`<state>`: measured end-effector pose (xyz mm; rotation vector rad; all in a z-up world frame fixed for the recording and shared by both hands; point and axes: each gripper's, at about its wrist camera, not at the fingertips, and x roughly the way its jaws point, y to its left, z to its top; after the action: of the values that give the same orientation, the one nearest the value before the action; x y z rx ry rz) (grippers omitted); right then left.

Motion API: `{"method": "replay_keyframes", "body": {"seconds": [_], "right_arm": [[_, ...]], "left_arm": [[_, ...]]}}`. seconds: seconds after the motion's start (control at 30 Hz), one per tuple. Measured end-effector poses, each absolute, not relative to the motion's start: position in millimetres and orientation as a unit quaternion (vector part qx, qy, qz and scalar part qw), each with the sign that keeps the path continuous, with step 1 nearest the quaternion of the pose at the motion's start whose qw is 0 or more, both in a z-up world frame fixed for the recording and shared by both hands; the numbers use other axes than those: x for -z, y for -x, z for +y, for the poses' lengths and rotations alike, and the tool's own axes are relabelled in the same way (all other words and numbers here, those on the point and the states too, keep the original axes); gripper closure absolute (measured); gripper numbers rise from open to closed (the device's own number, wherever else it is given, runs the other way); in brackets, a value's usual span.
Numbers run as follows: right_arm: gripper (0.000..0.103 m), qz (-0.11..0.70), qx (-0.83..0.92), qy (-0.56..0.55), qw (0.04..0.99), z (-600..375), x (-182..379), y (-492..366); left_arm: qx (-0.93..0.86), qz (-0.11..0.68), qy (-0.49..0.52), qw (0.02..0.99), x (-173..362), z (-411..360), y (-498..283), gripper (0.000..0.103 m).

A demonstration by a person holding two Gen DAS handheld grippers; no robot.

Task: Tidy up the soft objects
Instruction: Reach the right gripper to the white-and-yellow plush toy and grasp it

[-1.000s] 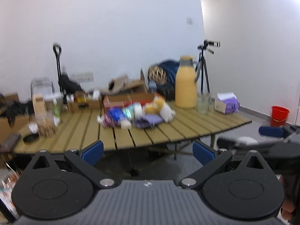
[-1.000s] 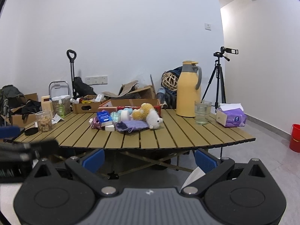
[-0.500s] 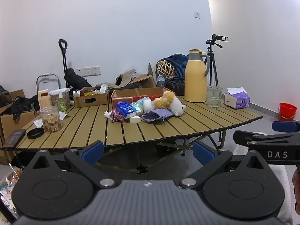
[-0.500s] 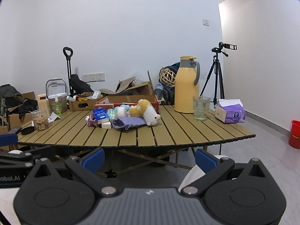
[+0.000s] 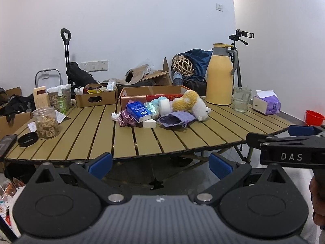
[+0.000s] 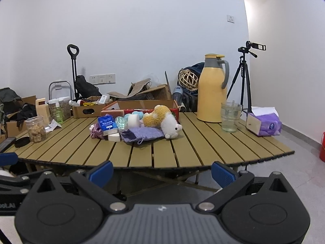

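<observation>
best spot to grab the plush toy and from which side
Probably grip the plush toy across its yellow-brown back, coming from above. It lies on its side atop the pile, the white head pointing toward the table's near edge, so the raised body looks like the freest part.

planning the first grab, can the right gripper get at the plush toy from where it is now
Probably yes. The right gripper is open and empty, short of the table, and bare slats lie ahead of the plush toy, which sits atop the pile's right end.

Light: even, soft, indoor | shadows: faint on wall (image 5: 142, 20) | focus: both views sharp, no motion blur | edges: fisheye bend, dark vignette corners | glare: none
</observation>
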<state>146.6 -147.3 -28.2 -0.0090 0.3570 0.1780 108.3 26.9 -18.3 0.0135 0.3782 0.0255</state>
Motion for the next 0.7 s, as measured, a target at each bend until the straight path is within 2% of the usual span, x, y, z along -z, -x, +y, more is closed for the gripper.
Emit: {"method": "replay_keyframes", "body": {"seconds": [0.13,0.5,0.7], "right_arm": [[0.000,0.191,-0.084,-0.001,0.978,-139.5,32.9,-167.4],[0.000,0.177,-0.109,0.009,0.978,-137.4,31.1,-155.4],[0.000,0.181,-0.110,0.000,0.977,-150.6,30.0,-186.7]], "left_arm": [[-0.012,0.198,0.003,0.980,21.8,35.3,-127.9,0.000],[-0.032,0.190,0.012,0.981,20.0,39.2,-116.4,0.000],[-0.025,0.187,0.007,0.982,23.4,45.7,-146.6,0.000]]}}
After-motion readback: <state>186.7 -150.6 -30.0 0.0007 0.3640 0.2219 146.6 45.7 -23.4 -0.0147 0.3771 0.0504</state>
